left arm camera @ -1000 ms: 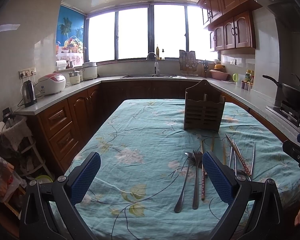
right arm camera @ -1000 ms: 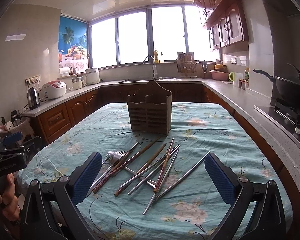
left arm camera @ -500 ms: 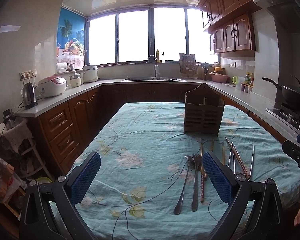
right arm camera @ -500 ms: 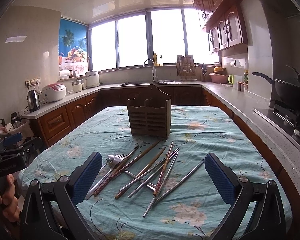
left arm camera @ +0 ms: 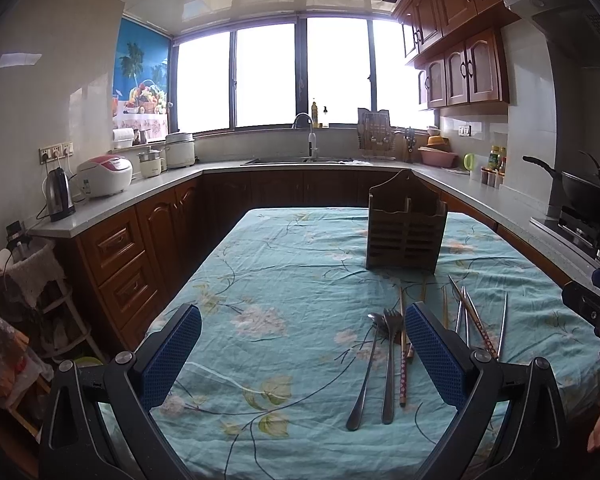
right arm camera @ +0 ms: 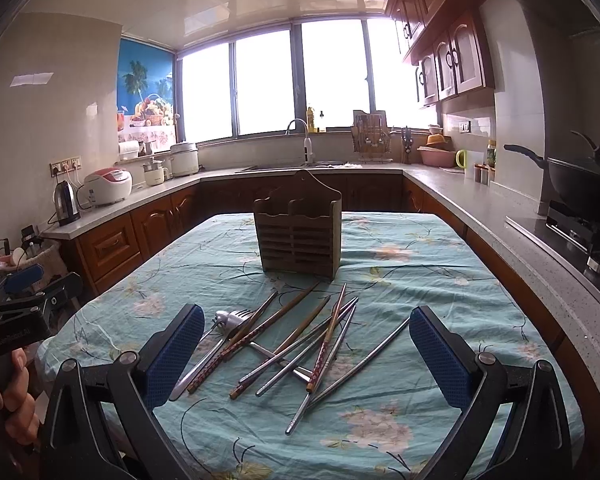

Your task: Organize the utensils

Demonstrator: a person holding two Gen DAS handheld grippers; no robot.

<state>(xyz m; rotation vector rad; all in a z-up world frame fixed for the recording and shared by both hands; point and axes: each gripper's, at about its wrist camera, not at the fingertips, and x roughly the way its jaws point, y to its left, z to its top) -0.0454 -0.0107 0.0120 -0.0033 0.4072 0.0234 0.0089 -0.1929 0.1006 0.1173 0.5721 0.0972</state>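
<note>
My left gripper (left arm camera: 302, 350) hangs above the near edge of the table, fingers spread wide with nothing between the blue pads (left arm camera: 172, 356). Through its gap I see floral tablecloth (left arm camera: 284, 280); towards its right pad lie a spoon (left arm camera: 365, 376) and a fork (left arm camera: 389, 364) side by side, handles towards me, with a patterned chopstick (left arm camera: 403, 376) just beside them.

My right gripper (right arm camera: 306, 354) is likewise wide open and empty, poised over the loose heap. In that heap, wooden chopsticks (right arm camera: 288, 312), a red patterned chopstick (right arm camera: 327, 342) and steel chopsticks (right arm camera: 364, 360) cross one another, fanning away from me towards the wooden utensil holder (right arm camera: 298, 236). The holder stands upright farther back on the cloth, apart from the pile; I cannot see into its compartments. At the left edge of the right view, my hand (right arm camera: 10, 408) grips the other handle.
</note>
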